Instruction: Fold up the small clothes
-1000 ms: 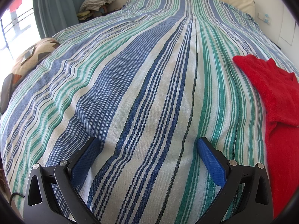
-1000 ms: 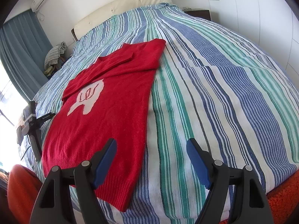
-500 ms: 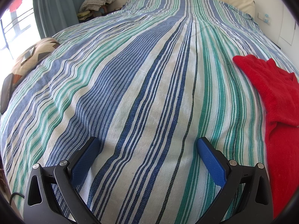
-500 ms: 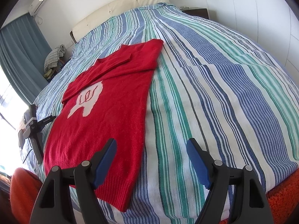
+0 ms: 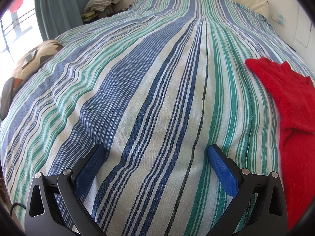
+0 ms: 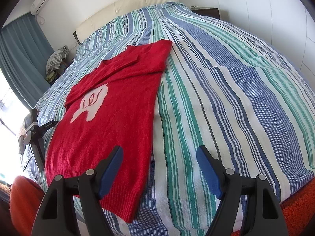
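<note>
Lying flat, fuzzy red knit sweater (image 6: 118, 106)

A red knitted sweater (image 6: 110, 129) with a pale pink-white motif on its chest lies flat, face up, on the bed. Its ribbed hem is nearest the right gripper (image 6: 159, 157), passing under that gripper's left finger, and the body stretches away from it toward the headboard. One sleeve is folded across the upper chest, its cuff lying over the shoulder area. Seen from the left gripper (image 5: 155, 155), the sweater (image 5: 291, 106) lies off to the right, apart from its fingers.
</note>
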`<state>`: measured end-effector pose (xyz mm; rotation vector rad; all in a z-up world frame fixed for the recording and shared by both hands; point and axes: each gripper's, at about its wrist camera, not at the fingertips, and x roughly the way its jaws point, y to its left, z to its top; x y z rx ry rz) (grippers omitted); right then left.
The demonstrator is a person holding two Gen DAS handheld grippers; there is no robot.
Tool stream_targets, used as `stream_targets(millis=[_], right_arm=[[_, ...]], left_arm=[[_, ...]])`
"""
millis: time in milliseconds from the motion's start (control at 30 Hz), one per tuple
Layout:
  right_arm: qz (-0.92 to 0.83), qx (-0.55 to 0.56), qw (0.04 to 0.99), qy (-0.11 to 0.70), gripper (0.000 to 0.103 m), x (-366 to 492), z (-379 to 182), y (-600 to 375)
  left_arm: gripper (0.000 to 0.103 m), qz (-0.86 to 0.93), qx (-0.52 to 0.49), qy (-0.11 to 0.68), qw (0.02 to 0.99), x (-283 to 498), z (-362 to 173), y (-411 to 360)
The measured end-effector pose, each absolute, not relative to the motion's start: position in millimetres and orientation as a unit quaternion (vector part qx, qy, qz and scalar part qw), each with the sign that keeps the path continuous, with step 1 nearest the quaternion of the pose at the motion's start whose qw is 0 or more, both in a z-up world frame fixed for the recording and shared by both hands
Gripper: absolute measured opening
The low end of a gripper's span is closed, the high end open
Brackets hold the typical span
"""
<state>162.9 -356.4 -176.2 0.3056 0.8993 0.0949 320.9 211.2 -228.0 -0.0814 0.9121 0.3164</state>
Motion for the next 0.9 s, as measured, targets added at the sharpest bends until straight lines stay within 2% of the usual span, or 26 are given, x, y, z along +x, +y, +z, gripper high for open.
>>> stream_targets(millis=[900], right_arm=[[0.047, 0.150, 0.885, 0.438, 0.076, 165.7, -179.9, -357.6]], left_arm=[[0.103, 0.152, -0.039, 0.438, 0.885, 322.3, -228.6, 211.4]])
